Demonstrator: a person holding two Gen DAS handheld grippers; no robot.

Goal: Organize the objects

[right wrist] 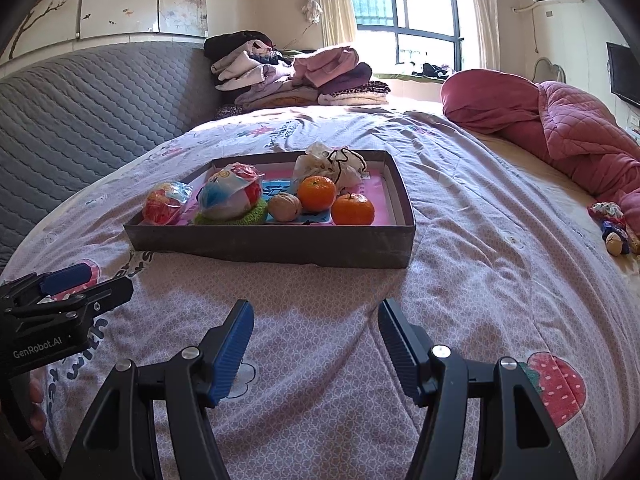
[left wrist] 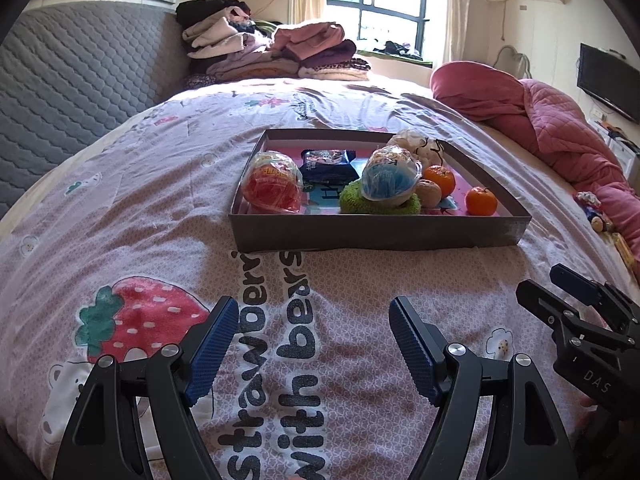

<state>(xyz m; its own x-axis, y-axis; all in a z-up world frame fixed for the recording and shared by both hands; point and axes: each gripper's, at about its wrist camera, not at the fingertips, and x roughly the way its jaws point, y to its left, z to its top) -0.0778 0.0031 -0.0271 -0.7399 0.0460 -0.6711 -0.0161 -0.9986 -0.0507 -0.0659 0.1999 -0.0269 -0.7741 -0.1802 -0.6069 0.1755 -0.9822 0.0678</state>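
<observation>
A shallow dark box rests on the bed. Inside it lie a wrapped red ball, a wrapped blue ball on a green scrubber, a dark snack packet, a walnut, two mandarins and a white mesh puff. My left gripper hovers open over the bedspread in front of the box, nothing between its fingers. My right gripper is open too, empty, beside it.
Small toys lie on the bed at the right edge. A pink quilt is heaped at the far right, folded clothes are stacked at the head end, and a grey padded headboard runs along the left.
</observation>
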